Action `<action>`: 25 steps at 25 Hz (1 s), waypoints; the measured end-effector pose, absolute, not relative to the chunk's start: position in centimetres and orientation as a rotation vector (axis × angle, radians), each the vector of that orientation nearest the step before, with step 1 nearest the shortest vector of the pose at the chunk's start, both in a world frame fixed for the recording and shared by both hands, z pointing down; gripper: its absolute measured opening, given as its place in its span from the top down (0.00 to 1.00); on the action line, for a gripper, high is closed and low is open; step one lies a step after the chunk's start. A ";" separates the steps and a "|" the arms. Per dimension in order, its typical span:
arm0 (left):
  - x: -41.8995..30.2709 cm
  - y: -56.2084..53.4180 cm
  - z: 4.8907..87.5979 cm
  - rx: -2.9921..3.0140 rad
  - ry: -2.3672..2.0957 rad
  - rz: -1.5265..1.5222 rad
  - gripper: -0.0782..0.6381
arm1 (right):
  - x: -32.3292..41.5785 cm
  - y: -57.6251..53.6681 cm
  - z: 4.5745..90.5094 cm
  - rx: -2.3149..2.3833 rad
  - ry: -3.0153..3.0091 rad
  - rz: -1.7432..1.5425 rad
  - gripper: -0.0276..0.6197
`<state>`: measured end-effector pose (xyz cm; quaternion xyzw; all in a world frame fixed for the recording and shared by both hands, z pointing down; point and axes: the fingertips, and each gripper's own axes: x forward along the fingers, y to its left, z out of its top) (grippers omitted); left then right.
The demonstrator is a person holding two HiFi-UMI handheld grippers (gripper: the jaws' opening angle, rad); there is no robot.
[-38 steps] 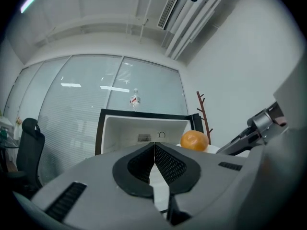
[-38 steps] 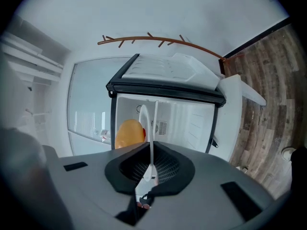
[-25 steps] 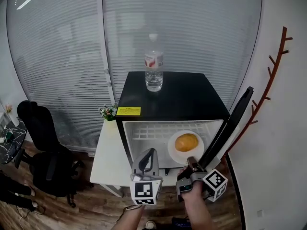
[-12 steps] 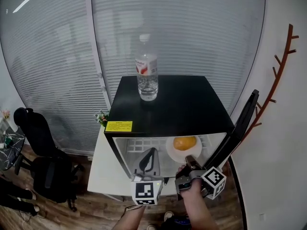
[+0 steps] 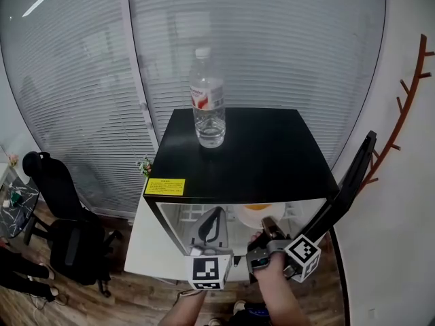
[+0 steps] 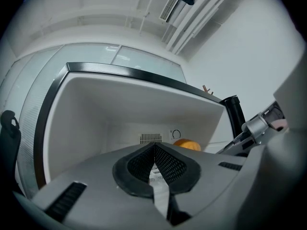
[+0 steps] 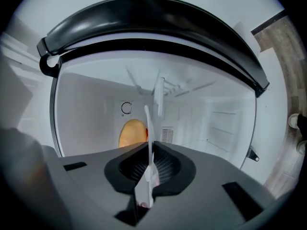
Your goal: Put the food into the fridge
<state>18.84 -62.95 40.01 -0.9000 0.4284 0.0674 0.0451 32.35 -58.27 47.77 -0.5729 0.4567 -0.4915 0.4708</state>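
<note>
A small black fridge (image 5: 245, 155) stands with its door (image 5: 346, 189) swung open to the right. My right gripper (image 5: 267, 221) is shut on the rim of a white plate (image 5: 266, 214) that carries an orange bun (image 5: 258, 207). Plate and bun are inside the white compartment, mostly hidden under the fridge's top edge. In the right gripper view the thin plate rim (image 7: 149, 128) runs between the jaws of the right gripper (image 7: 149, 150), with the bun (image 7: 133, 133) behind. My left gripper (image 5: 214, 212) is shut and holds nothing, at the fridge opening. The left gripper view shows the left gripper (image 6: 154, 147) and the bun (image 6: 187, 144).
A clear water bottle (image 5: 207, 107) stands on the fridge's top. The fridge rests on a white table (image 5: 144, 240). A black office chair (image 5: 58, 216) is at the left, a brown coat rack (image 5: 404, 107) on the right wall, glass and blinds behind.
Both grippers have moved forward into the fridge opening. The plate with the bun has gone deeper in and is now mostly hidden under the top edge.
</note>
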 end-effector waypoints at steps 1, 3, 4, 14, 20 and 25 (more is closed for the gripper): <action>18.8 -63.1 40.0 -2.749 1.313 0.208 0.85 | 32.3 -58.3 47.7 -1.398 1.120 -1.203 0.90; 18.9 -63.2 40.0 -2.750 1.320 0.213 0.85 | 32.3 -58.4 47.5 -1.387 1.123 -1.197 0.90; 19.0 -63.2 40.0 -2.750 1.320 0.215 0.85 | 32.3 -58.5 47.4 -1.384 1.126 -1.193 0.90; 18.9 -62.4 40.1 -2.757 1.322 0.215 0.85 | 32.0 -58.2 46.5 -1.383 1.186 -1.141 0.77; 18.3 -61.8 40.2 -2.754 1.328 0.213 0.85 | 31.4 -57.3 47.3 -1.391 1.201 -1.153 0.74; 17.6 -61.3 39.9 -2.752 1.338 0.226 0.85 | 30.6 -56.2 47.6 -1.410 1.238 -1.151 0.74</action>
